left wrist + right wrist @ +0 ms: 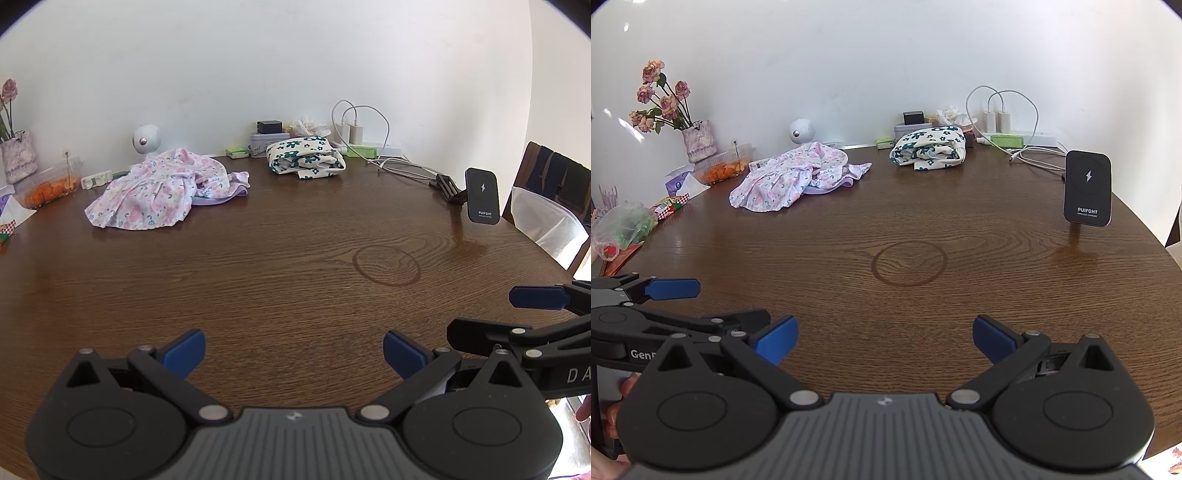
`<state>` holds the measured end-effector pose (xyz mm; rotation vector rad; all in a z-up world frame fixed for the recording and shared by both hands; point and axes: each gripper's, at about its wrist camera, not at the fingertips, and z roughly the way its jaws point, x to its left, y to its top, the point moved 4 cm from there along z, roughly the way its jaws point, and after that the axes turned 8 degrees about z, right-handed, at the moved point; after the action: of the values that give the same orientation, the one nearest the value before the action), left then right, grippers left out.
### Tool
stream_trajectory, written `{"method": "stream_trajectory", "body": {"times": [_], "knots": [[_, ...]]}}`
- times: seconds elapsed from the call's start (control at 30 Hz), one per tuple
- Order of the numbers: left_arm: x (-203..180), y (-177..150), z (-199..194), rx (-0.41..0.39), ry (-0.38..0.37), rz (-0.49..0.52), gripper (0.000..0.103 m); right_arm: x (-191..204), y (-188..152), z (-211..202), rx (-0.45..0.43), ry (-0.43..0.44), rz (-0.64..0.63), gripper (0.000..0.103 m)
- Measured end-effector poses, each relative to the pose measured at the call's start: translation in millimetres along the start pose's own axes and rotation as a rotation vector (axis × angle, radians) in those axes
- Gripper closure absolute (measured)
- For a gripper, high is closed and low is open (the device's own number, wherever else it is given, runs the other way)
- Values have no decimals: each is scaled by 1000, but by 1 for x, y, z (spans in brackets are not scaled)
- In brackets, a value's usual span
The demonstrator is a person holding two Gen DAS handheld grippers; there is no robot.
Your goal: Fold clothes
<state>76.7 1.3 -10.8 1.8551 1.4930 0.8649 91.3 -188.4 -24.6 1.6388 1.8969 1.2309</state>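
A crumpled pink floral garment (159,192) (796,177) lies at the far left of the round wooden table (277,277) (886,229). A cream garment with dark green flowers (306,157) (929,147) sits bunched near the wall. My left gripper (293,350) hovers open over the near table edge, nothing between its blue pads. My right gripper (884,339) is open too, beside the left one, and holds nothing. Both garments lie far ahead of both grippers. Each gripper shows at the edge of the other's view.
A black wireless charger stand (482,195) (1087,188) stands at the right. Chargers and cables (369,133) (1008,118) line the wall. A vase of dried roses (696,140), a food container (726,168) and snack bags (624,225) crowd the left edge. A chair (550,206) stands right.
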Motion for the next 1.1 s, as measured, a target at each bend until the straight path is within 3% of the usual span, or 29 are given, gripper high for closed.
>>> {"method": "stream_trajectory", "body": {"times": [1.1], "knots": [[0, -1, -3, -6, 15, 8, 0, 2, -1, -1, 1, 4, 0, 0]]}}
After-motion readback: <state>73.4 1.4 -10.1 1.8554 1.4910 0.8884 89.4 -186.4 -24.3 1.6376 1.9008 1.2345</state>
